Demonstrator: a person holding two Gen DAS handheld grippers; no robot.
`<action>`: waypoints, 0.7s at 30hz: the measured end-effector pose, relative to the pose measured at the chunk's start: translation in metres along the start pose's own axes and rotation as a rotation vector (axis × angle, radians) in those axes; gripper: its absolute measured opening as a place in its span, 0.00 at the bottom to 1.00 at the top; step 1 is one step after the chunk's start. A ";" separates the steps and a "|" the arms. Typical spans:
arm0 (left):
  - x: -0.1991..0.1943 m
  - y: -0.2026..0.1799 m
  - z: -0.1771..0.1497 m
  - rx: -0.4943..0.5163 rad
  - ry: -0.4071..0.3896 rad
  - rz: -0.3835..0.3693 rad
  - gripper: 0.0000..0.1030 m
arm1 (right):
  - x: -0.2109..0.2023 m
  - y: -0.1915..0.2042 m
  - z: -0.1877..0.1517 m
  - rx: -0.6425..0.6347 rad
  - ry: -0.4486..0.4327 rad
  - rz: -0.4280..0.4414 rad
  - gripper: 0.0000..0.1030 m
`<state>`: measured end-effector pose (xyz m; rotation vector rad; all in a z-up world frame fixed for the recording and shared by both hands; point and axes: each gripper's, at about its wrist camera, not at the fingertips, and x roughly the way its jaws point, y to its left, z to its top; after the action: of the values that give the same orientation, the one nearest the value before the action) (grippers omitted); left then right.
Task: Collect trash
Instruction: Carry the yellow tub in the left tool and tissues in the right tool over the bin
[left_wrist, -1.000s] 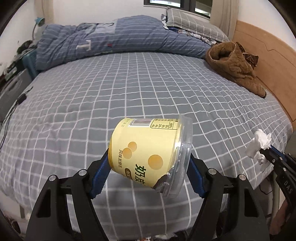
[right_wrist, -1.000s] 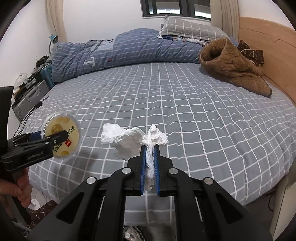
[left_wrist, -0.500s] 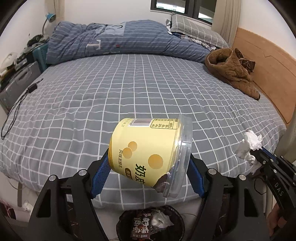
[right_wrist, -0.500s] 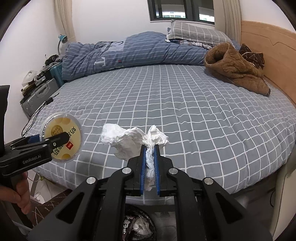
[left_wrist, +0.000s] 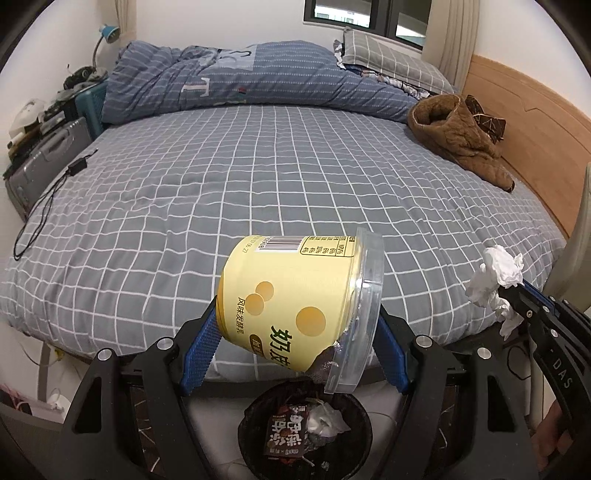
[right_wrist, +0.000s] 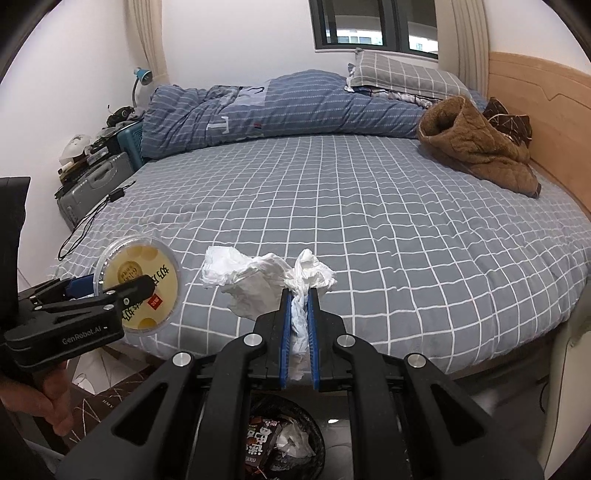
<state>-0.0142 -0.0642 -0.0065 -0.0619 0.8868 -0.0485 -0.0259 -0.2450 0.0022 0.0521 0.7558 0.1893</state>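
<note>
My left gripper (left_wrist: 295, 332) is shut on a yellow yogurt tub (left_wrist: 295, 299) with a clear lid, held on its side above a black trash bin (left_wrist: 306, 432). The tub (right_wrist: 138, 286) and left gripper (right_wrist: 92, 306) also show in the right wrist view. My right gripper (right_wrist: 297, 295) is shut on a crumpled white tissue (right_wrist: 266, 277), held above the same bin (right_wrist: 284, 439). The tissue (left_wrist: 496, 284) and right gripper (left_wrist: 517, 291) show at the right edge of the left wrist view. The bin holds a brown wrapper and tissue.
A bed with a grey checked cover (left_wrist: 258, 177) lies ahead, with a blue duvet (left_wrist: 240, 81), a brown coat (left_wrist: 458, 140) and a wooden headboard (left_wrist: 528, 122) at right. A grey suitcase (left_wrist: 40, 158) and black cable (left_wrist: 48, 199) sit at left.
Both grippers have pulled back from over the bed to beyond its edge, each keeping its load. The trash bin has come into view below them.
</note>
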 end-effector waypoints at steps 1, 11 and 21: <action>0.000 0.000 0.000 0.001 0.000 0.000 0.70 | -0.002 0.001 -0.002 0.000 0.001 0.002 0.08; -0.019 0.007 -0.031 0.003 0.012 0.008 0.70 | -0.016 0.018 -0.022 -0.017 0.012 0.011 0.08; -0.027 0.019 -0.064 -0.011 0.039 0.020 0.70 | -0.026 0.035 -0.045 -0.037 0.036 0.018 0.08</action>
<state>-0.0801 -0.0458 -0.0271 -0.0623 0.9261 -0.0268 -0.0807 -0.2169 -0.0094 0.0199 0.7874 0.2216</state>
